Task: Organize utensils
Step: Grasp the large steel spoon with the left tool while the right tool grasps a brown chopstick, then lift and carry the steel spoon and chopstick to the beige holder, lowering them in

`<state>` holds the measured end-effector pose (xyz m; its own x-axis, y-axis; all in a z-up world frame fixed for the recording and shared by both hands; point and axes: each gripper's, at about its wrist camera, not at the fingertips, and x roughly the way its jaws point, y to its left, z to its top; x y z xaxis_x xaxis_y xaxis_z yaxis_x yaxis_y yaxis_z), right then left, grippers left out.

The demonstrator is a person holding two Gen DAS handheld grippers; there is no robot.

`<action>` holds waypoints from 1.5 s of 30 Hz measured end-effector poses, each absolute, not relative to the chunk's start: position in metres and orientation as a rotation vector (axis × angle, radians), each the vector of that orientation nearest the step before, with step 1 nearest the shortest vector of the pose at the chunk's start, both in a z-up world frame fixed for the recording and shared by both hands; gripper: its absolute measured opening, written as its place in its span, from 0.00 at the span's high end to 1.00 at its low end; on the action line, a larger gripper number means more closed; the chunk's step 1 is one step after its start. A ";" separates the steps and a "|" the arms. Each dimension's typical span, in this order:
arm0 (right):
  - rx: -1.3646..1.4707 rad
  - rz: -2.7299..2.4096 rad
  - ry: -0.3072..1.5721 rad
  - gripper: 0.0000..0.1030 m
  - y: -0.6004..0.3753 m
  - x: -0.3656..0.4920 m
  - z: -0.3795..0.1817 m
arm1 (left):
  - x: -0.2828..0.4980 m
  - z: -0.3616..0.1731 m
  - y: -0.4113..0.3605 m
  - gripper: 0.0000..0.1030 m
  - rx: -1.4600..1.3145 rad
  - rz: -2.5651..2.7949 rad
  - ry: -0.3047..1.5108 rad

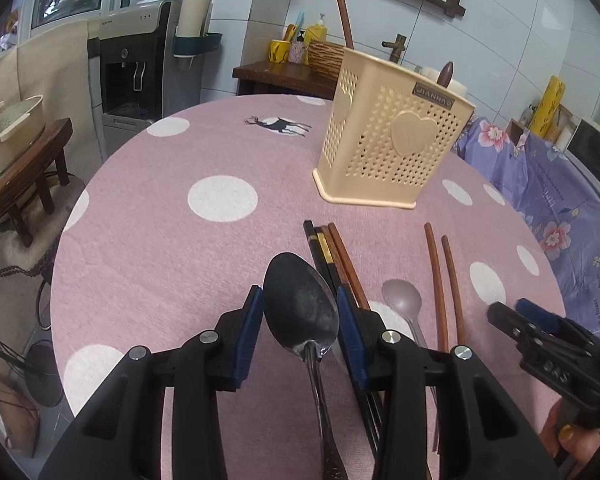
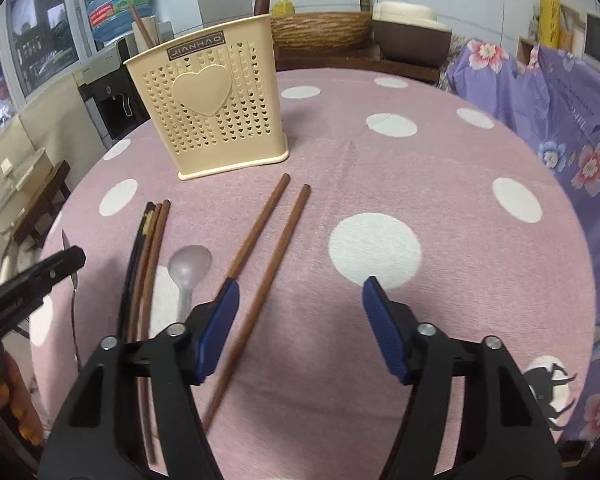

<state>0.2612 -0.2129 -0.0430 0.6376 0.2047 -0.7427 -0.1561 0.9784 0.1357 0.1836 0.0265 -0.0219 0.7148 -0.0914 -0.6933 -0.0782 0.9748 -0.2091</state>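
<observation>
The left gripper (image 1: 300, 308) is clamped on the metal spoon (image 1: 302, 308) — bowl between the blue pads, handle running down to the bottom edge of the left wrist view. The spoon's long axis points up the frame toward the beige utensil holder (image 1: 392, 136), which stands upright at upper right of centre, well apart. The right gripper (image 2: 300, 312) has its jaws apart and empty over the pink tablecloth (image 2: 380, 160); one of the brown chopsticks (image 2: 260, 280) lies diagonally between them, probably untouched, the other passing behind the left finger.
</observation>
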 end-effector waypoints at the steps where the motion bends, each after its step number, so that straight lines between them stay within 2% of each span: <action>1: 0.078 0.219 0.861 0.50 -0.209 0.267 -0.042 | 0.184 -0.020 0.028 0.63 -0.231 -0.010 0.769; 4: 0.091 0.254 0.864 0.63 -0.193 0.282 -0.035 | 0.184 -0.016 0.032 0.63 -0.234 -0.019 0.750; 10: 0.057 0.221 0.918 0.74 -0.167 0.319 -0.042 | 0.186 -0.010 0.038 0.63 -0.242 -0.047 0.728; 17: 0.062 0.147 1.002 0.76 -0.162 0.347 -0.064 | 0.187 -0.009 0.044 0.63 -0.252 -0.071 0.717; 24: 0.005 0.104 1.001 0.78 -0.151 0.361 -0.064 | 0.190 -0.011 0.045 0.63 -0.255 -0.089 0.716; 26: -0.022 0.087 1.000 0.81 -0.147 0.365 -0.064 | 0.191 -0.010 0.045 0.63 -0.252 -0.092 0.714; 28: -0.023 0.083 1.006 0.90 -0.144 0.368 -0.063 | 0.191 -0.009 0.044 0.63 -0.248 -0.094 0.710; 35: 0.082 0.132 1.005 0.93 -0.155 0.370 -0.063 | 0.190 -0.002 0.043 0.63 -0.229 -0.095 0.686; 45: 0.223 0.253 0.814 0.93 -0.193 0.324 0.009 | 0.188 0.014 0.047 0.64 -0.228 -0.099 0.640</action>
